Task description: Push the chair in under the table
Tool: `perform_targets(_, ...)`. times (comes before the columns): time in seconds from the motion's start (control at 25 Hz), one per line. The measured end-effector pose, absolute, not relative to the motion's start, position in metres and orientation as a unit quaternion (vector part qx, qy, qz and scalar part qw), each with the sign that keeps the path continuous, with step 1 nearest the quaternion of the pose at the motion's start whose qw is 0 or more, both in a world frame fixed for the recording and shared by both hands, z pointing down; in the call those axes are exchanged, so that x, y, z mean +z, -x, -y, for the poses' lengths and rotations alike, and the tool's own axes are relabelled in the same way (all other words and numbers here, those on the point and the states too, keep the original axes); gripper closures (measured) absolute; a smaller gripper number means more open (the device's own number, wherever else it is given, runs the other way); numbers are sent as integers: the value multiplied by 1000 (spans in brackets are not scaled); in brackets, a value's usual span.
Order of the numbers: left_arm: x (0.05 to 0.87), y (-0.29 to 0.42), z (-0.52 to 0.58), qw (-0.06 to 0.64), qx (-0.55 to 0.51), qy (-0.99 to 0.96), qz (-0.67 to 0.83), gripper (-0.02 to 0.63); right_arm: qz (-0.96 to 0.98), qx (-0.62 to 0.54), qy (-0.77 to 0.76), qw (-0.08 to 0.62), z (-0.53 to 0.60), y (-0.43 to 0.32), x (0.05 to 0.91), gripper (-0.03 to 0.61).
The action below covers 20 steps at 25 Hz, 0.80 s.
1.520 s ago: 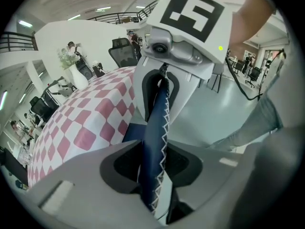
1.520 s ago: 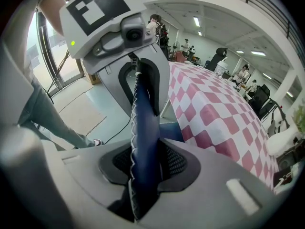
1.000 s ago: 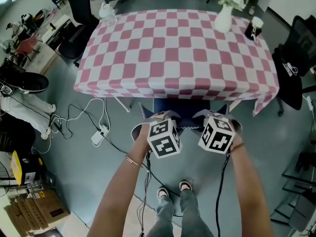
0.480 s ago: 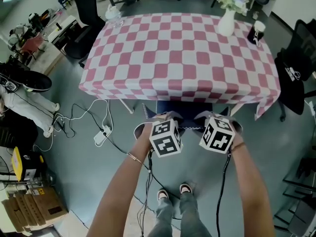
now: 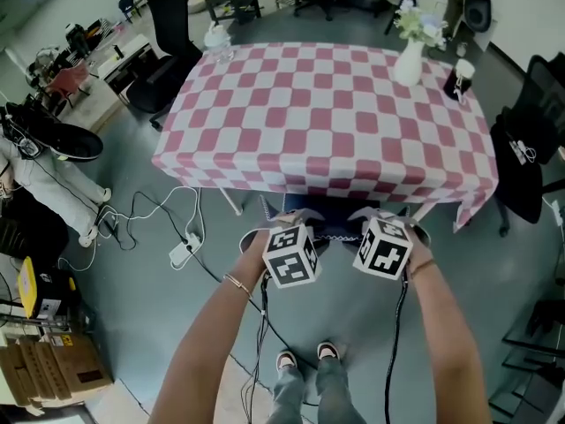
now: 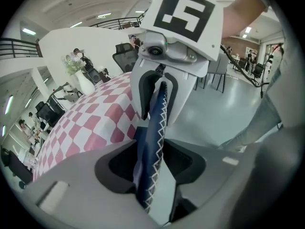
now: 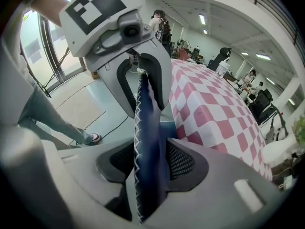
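Two grippers, L gripper (image 5: 284, 217) & R gripper (image 5: 369, 216): jaws just opened wide, chair back (image 5: 328, 229) is straddled, prob. unpinched. Its long axis is laid side-to-side, parallel to table (image 5: 327, 104) edge directly ahead. Hands equidistant. Seat hidden under table.

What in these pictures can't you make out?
- Chair: seat and legs hidden under the tablecloth, head view.
- Dark item beside the vase: too small to identify, head view.
- Pale item at the far-left table corner: too small, head view.
- Background person, right gripper view: too small, distorted.
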<state>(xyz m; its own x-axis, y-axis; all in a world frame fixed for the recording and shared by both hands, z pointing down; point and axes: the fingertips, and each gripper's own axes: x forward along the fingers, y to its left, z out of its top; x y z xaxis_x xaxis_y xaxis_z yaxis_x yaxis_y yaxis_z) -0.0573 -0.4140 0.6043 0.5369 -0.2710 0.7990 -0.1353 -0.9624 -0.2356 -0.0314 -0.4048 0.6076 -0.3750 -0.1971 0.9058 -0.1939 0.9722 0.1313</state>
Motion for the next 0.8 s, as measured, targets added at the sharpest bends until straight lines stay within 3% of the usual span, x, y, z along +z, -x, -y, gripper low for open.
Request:
perform_targets(0.36,525,80,409,-11,-343,918,-198,417,892,40,-202,403,401,46,526,397)
perform_targets(0.8,409,117,392,-51,-164,901,-397,419,866,8,-473,162,393,5,383,399)
